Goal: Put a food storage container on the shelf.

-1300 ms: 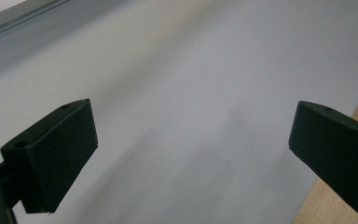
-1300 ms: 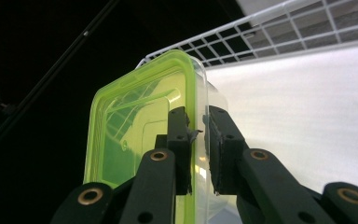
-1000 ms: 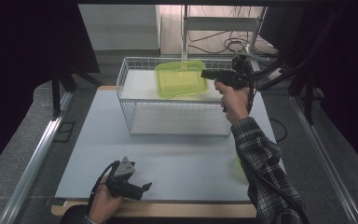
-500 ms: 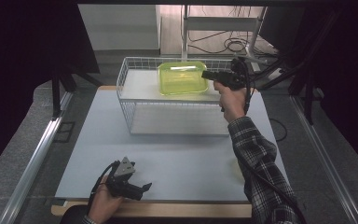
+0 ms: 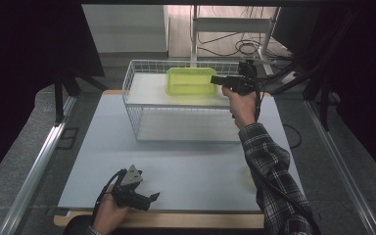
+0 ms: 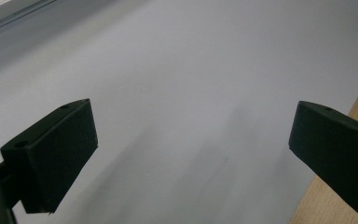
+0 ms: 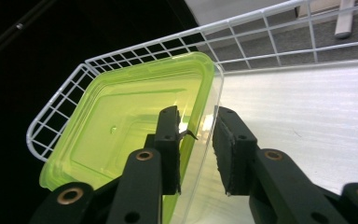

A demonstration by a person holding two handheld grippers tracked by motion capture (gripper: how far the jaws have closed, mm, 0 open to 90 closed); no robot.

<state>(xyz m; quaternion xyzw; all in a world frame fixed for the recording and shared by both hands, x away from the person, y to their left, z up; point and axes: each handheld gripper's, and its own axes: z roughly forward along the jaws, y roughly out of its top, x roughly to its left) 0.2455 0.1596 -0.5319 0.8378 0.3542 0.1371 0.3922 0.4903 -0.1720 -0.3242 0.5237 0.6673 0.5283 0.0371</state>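
A: Where does the box (image 5: 191,81) lie?

B: In the high view the yellow-green box sits inside the white wire basket (image 5: 133,83), at the basket's far side. The basket stands on the far half of the pale sheet that covers the bench (image 5: 196,166).

A: How does the right gripper (image 5: 216,80) meet it?

B: It reaches in over the basket's right end. In the right gripper view (image 7: 196,140) the box's near wall stands between the two fingers (image 7: 233,149). One finger is inside the box, the other outside. The inner finger lies against the wall; a narrow gap shows beside the outer one, so the fingers are nearly together about the wall. Whether they clamp it fully cannot be told.

A: Is the box level?

B: In the high view it looks roughly level, open side up, with nothing in it. Whether its base touches the basket floor cannot be told.

A: And the left gripper (image 5: 152,198)?

B: It is held low at the near left of the bench, well apart from the basket, with its grey plate on top. In the left gripper view (image 6: 191,154) its fingers (image 6: 56,154) stand wide apart with only the pale sheet between them, and the bench's wooden edge shows at the lower right.

A: What else is visible?

B: A plaid sleeve (image 5: 274,181) on the right arm.
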